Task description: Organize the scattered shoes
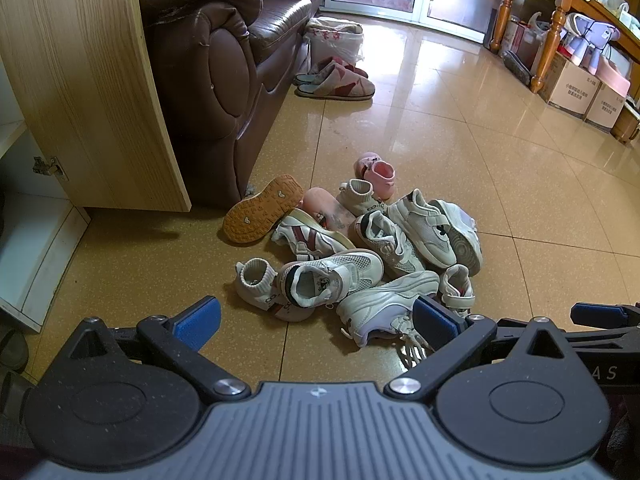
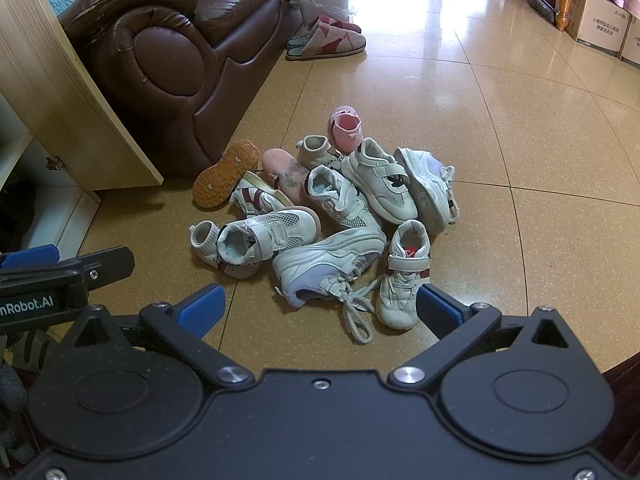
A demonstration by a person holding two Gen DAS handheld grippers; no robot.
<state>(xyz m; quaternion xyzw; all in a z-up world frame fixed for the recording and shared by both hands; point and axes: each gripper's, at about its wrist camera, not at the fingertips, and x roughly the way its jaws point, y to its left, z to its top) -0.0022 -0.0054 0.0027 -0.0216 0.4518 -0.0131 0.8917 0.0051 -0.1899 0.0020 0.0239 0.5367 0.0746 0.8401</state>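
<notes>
Hovering low over the floor, I hold my left gripper and right gripper side by side, both sets of blue-padded fingers spread wide and empty. Just past my right fingers lies a laced white sneaker on its side, touching a strapped white shoe with red trim. Behind them the pile of small shoes sits heaped together, an orange-soled shoe upturned at its left edge. Further off stands an open wooden cabinet door beside a brown leather sofa, with slippers beyond.
</notes>
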